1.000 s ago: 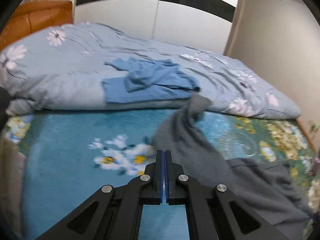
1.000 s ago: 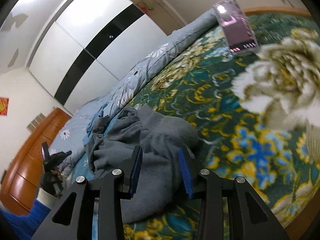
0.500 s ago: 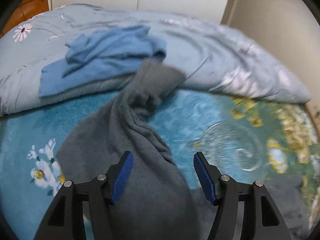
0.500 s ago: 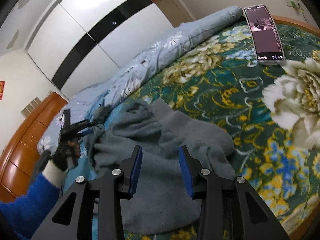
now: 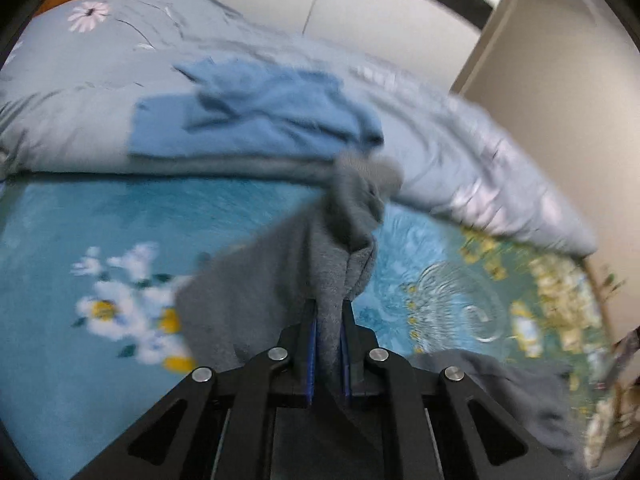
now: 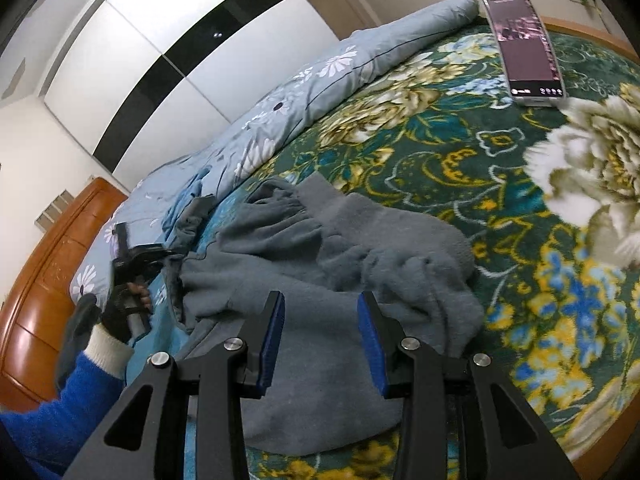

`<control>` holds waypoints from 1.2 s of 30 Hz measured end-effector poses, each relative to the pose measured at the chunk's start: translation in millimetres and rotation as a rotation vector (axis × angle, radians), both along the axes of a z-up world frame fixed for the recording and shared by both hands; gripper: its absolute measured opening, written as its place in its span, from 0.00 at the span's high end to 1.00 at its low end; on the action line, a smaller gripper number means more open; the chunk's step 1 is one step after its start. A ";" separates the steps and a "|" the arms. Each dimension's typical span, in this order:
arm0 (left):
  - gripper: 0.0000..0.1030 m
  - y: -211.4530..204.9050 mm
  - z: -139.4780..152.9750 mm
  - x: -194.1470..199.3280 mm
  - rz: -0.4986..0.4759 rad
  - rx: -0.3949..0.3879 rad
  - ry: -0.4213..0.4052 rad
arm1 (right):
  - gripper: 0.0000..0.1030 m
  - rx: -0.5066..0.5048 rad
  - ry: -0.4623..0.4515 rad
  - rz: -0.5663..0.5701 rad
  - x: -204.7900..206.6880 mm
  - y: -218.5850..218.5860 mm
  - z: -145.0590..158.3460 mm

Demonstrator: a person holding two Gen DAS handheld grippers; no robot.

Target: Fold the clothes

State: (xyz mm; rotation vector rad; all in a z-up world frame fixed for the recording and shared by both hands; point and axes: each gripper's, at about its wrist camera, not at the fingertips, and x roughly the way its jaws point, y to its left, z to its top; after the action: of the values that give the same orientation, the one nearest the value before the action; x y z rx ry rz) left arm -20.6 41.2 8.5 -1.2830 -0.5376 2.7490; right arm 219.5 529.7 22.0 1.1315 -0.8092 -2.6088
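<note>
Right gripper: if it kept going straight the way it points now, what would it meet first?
Most likely the grey garment spread just ahead of the open right gripper; nothing else lies between, though depth is hard to judge.

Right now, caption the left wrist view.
Left gripper shut on grey garment, blue garment beyond.
</note>
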 end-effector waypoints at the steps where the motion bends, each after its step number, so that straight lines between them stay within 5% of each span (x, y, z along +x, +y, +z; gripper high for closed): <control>1: 0.90 -11.6 8.1 13.2 0.003 0.009 0.027 | 0.62 0.002 -0.001 0.003 -0.2 -2.1 -0.1; 7: 0.90 -79.7 26.4 108.9 0.058 -0.094 0.123 | 0.62 -0.019 -0.013 0.011 -1.9 -12.4 -5.9; 15: 0.86 -135.2 -50.1 192.6 0.164 -0.039 -0.052 | 0.62 -0.026 -0.044 0.055 -10.8 -36.0 -13.5; 21: 0.79 -132.7 -49.8 198.2 0.137 -0.031 -0.041 | 0.62 0.046 -0.024 0.086 -30.1 -47.7 0.9; 24: 0.49 -121.1 -30.4 198.3 0.084 -0.104 0.013 | 0.62 0.090 -0.009 0.108 -53.0 -48.4 11.5; 28: 0.40 -96.2 -3.6 193.8 0.013 -0.252 0.082 | 0.62 0.146 -0.033 0.115 -97.6 -40.1 16.4; 31: 0.26 -78.5 9.3 186.3 -0.062 -0.306 0.137 | 0.62 0.103 -0.065 0.115 -129.2 -29.0 9.4; 36: 0.25 -54.4 3.0 154.1 -0.137 -0.246 0.124 | 0.62 -0.079 -0.148 0.078 -179.4 -7.4 -15.2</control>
State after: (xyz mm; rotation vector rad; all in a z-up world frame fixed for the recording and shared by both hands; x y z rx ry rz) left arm 133.5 -13.2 11.5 -1.1318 -0.1000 2.8202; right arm 40.1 522.3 6.8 1.3185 -0.8708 -2.4306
